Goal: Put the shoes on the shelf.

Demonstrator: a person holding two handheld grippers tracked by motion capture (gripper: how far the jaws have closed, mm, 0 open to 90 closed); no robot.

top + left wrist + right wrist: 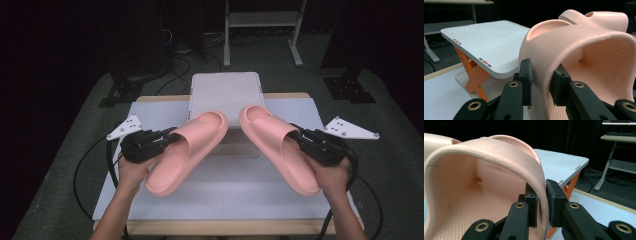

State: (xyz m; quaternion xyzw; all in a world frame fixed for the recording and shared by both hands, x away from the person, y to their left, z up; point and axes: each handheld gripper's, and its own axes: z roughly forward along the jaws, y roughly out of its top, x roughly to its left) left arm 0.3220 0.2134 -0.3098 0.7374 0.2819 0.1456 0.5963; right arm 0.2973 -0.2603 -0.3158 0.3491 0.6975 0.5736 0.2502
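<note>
Two pink foam slippers are held over the white mat, toes pointing toward the white platform (225, 92). My left gripper (175, 137) is shut on the outer side of the left slipper's (187, 150) strap. The left gripper view shows the strap wall (579, 42) pinched between the jaws of the left gripper (541, 80). My right gripper (297, 136) is shut on the outer side of the right slipper's (277, 145) strap. In the right gripper view, the right gripper (543, 200) clamps the strap edge (486, 182). The two toes nearly meet at the platform's front edge.
The platform (484, 42) is a sloping white board on orange crossed legs (474, 77), standing at the far side of the mat (225, 195). Cables trail off both sides of the table. Desk frames (262, 30) stand on the dark floor beyond.
</note>
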